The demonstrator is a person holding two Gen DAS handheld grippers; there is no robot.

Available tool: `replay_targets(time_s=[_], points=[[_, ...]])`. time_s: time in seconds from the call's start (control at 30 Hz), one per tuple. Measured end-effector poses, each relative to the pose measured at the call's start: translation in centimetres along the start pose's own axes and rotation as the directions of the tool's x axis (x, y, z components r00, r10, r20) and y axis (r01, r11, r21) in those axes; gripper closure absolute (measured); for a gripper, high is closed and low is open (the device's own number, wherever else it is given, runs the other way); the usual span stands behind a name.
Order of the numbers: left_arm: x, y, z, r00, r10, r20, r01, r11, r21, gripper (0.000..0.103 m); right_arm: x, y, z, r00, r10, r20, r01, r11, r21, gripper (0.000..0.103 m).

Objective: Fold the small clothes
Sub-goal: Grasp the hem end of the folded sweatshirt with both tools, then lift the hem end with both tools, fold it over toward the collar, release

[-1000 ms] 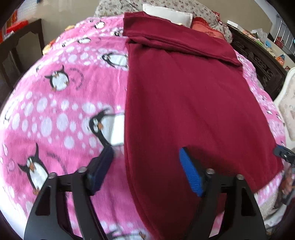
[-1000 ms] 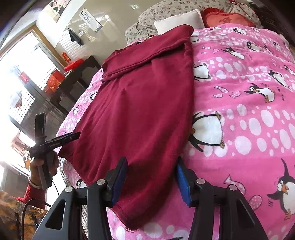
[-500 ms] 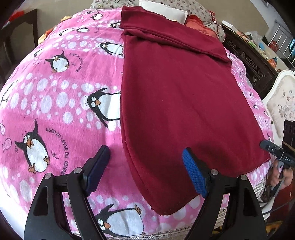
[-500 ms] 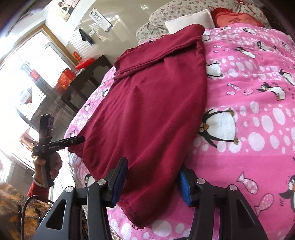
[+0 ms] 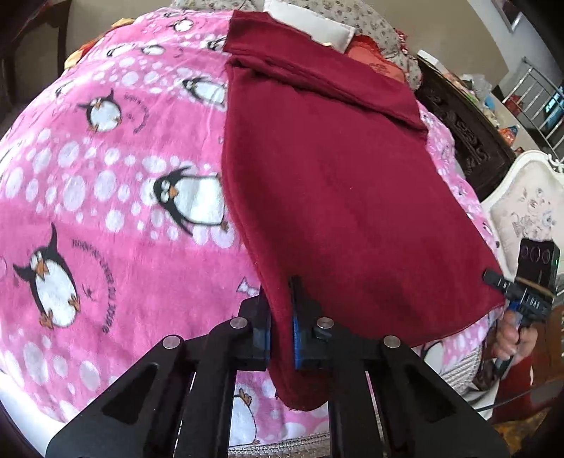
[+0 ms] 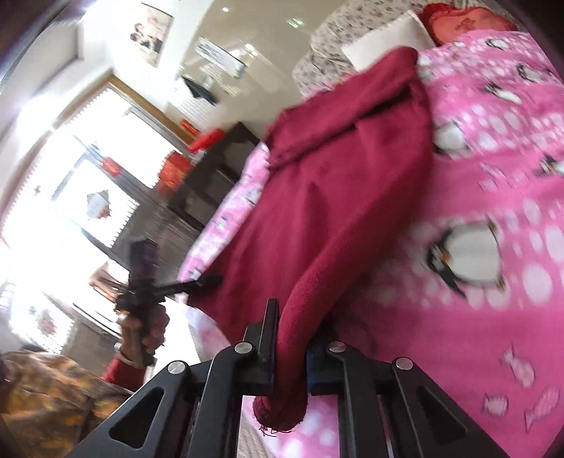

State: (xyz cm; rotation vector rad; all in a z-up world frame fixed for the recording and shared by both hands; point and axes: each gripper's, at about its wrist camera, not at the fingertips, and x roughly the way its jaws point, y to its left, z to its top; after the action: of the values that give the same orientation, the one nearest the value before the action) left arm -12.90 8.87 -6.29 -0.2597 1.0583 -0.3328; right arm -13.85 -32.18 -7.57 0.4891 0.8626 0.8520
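Garment (image 5: 338, 183): maroon, flat on penguin blanket (image 5: 105, 197) | left gripper (image 5: 280, 313), right gripper (image 6: 290, 338): each pinching a near corner

Bed (image 5: 105, 218) covered by a pink penguin-print blanket (image 6: 493, 197). Spread on it, right of centre in the left wrist view, a dark red garment (image 5: 335, 176). At the upper edge, a white pillow (image 5: 317, 30) beside a red cushion (image 5: 373, 58).

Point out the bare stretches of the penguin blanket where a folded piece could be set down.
Free: the wide stretch of penguin blanket on the left-claw side of the maroon garment. Only a narrow strip shows along the garment's opposite edge. Crowded: the pillows at the far end, and the near hem, where both claws grip it.
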Motion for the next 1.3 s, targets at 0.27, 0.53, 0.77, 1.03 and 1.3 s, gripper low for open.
replay_targets(time_s=[0.27,0.53,0.77,1.03,1.3], points=[[-3.1,-0.8,6.0,0.994,-0.062,0.093,0.059,0.998,0.034,0.097,-0.1,3.4,8.1,0.995,0.028,0.093,-0.013,0.988,-0.156,0.093],[-3.2,-0.7,19.7,0.97,-0.089,0.225,0.086,0.996,0.022,0.097,2.7,0.4,21.0,0.978,-0.005,0.207,0.033,0.99,-0.134,0.094],[3.8,0.4,31.2,0.975,-0.007,0.221,0.017,0.999,-0.042,0.097,8.2,-9.0,30.3,0.954,-0.187,0.232,0.167,0.98,0.104,0.094],[6.6,3.1,35.2,0.988,-0.09,0.124,0.106,0.986,-0.127,0.096,9.1,-12.9,32.7,0.963,-0.18,0.198,0.138,0.968,0.209,0.065],[4.9,1.0,36.0,0.989,-0.039,0.142,0.044,0.998,-0.034,0.092,7.8,-10.0,33.6,0.939,-0.243,0.245,0.213,0.967,0.14,0.064]])
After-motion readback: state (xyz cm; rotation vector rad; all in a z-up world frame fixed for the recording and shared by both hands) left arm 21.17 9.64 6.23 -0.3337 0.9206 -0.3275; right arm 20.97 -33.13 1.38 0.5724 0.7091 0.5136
